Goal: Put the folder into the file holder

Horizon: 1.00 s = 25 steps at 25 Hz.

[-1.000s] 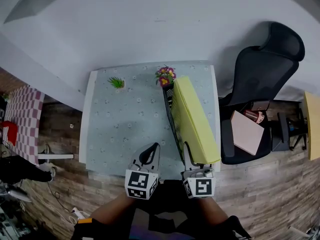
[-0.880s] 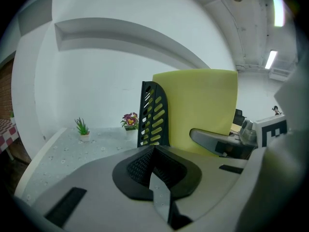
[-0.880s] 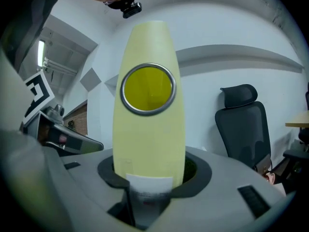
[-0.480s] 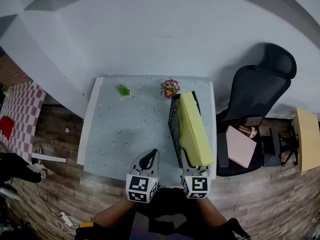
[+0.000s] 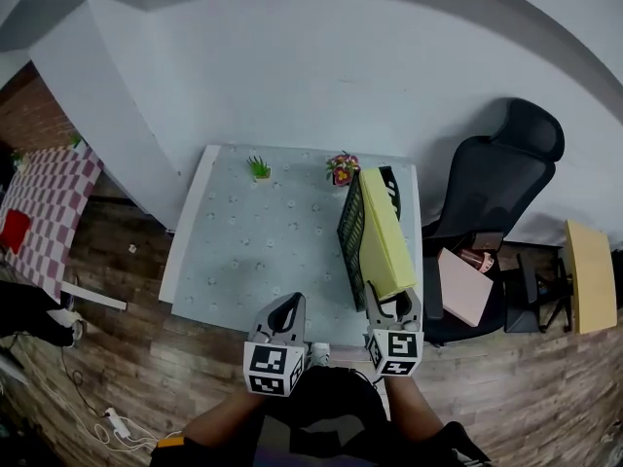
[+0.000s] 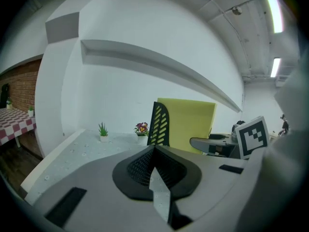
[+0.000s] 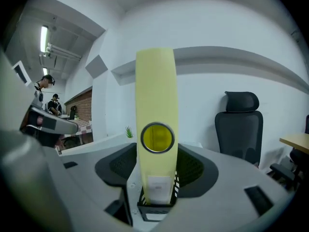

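The right gripper (image 5: 394,305) has just been opening its fingers, releasing the folder (image 5: 385,230) between them. It stands in the file holder (image 5: 352,237), so the task seems done. The left gripper (image 5: 288,307) is clenched and empty.

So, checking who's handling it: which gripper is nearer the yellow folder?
Right. The right gripper is at the folder, jaws just opening around its spine; the left gripper hangs left of it.

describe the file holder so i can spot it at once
On the pale patterned table by the white wall, look along the right edge. The black slotted file holder stands there with a yellow folder upright in it. Unlike the small potted flowers and green plant behind, it is tall and black.
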Each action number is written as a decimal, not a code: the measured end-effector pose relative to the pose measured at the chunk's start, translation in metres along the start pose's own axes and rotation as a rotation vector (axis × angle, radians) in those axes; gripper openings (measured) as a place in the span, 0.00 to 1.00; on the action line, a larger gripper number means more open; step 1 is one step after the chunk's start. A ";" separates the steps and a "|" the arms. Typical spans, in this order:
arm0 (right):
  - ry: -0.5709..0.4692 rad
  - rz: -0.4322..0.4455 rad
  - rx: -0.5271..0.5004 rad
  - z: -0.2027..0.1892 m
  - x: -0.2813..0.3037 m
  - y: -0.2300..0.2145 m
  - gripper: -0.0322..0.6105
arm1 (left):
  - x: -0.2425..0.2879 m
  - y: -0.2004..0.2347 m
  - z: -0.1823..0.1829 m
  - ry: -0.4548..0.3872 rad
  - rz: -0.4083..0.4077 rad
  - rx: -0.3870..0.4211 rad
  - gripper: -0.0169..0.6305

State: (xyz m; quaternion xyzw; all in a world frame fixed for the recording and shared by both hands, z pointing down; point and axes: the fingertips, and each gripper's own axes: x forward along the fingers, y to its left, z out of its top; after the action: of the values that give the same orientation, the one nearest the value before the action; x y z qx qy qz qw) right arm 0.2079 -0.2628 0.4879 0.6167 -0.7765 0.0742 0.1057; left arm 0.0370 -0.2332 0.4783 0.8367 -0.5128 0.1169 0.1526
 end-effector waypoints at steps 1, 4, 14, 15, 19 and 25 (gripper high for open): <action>-0.001 -0.008 0.000 0.001 -0.008 0.001 0.43 | -0.010 -0.002 0.000 -0.009 0.001 0.001 0.03; -0.002 -0.022 0.003 0.003 -0.032 0.008 0.43 | -0.039 -0.007 -0.006 -0.030 0.006 -0.006 0.03; -0.034 0.005 -0.025 0.010 -0.127 0.057 0.43 | -0.114 -0.035 -0.035 -0.068 0.002 -0.015 0.03; -0.037 0.010 -0.028 0.012 -0.136 0.062 0.43 | -0.119 -0.040 -0.037 -0.070 -0.002 -0.013 0.03; -0.034 0.044 -0.027 0.012 -0.166 0.078 0.43 | -0.136 -0.052 -0.043 -0.078 0.005 0.000 0.03; -0.040 0.134 -0.027 0.012 -0.183 0.096 0.39 | -0.149 -0.063 -0.046 -0.095 0.023 -0.002 0.03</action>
State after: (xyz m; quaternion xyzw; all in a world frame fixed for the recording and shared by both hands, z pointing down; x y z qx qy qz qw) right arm 0.1533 -0.0711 0.4306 0.5631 -0.8191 0.0582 0.0932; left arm 0.0250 -0.0668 0.4601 0.8353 -0.5290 0.0782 0.1277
